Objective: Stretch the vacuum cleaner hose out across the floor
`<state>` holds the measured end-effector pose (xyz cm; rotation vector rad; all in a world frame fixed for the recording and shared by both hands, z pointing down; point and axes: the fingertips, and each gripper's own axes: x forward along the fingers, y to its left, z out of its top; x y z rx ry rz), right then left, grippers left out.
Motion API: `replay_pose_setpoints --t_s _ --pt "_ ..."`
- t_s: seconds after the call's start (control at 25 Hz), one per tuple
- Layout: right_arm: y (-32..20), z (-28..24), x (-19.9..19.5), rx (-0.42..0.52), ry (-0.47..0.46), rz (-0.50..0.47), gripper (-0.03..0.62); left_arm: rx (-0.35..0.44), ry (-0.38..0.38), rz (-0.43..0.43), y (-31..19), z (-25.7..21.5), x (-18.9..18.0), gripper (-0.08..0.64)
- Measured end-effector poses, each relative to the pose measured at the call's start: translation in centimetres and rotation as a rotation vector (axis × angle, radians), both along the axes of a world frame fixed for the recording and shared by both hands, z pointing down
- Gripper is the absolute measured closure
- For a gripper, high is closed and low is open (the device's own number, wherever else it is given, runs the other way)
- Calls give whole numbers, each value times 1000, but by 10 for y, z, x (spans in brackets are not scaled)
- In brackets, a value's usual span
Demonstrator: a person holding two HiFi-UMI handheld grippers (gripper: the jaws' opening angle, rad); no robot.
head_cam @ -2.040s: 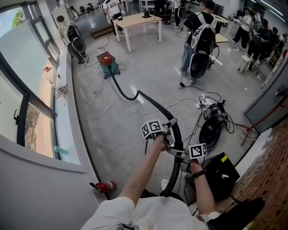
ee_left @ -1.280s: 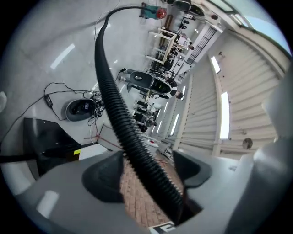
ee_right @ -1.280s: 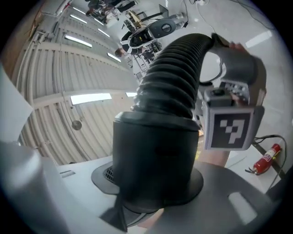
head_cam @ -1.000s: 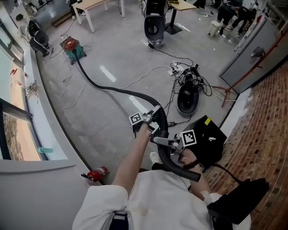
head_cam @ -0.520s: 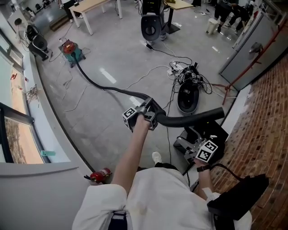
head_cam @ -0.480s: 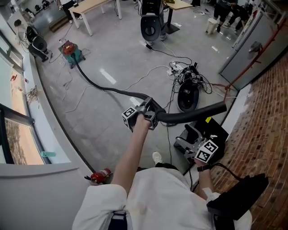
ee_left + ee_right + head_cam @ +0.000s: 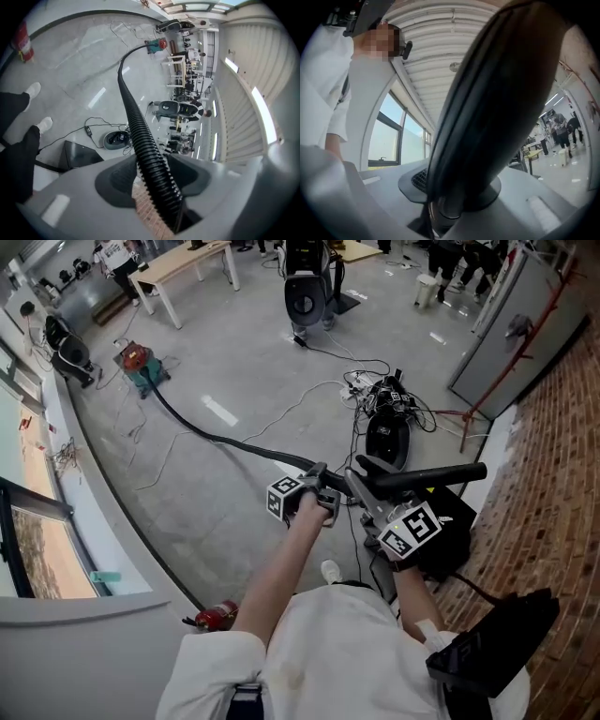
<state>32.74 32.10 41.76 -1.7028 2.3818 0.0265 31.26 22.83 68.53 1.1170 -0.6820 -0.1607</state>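
Our left hand-held gripper (image 7: 325, 488) clamps the ribbed hose (image 7: 140, 136). Our right hand-held gripper (image 7: 367, 491), just closing, grips its smooth end (image 7: 441, 472).

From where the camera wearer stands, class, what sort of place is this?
Probably a shared workshop or lab, not a home: a bare concrete floor, loose cables trailing across it, and a worktable at the far end.
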Motion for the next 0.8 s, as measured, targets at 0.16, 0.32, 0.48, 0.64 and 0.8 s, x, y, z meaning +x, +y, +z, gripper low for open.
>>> replay_pose_setpoints --t_s 0.16,0.32,0.48,0.64,0.8 --pt "-20 8 0 -73 3 12 472 32 59 104 26 21 -10 278" --pt "-36 14 4 -107 20 26 476 36 133 148 57 19 -45 258" --pt "-63 16 -26 -144 82 -33 476 224 125 157 44 -21 -95 282" --pt "-89 25 -82 -168 148 -126 477 690 -135 58 -10 -95 -173 368" --pt "-109 33 -127 -196 205 -191 479 1097 -573 -26 -29 -190 -251 457"
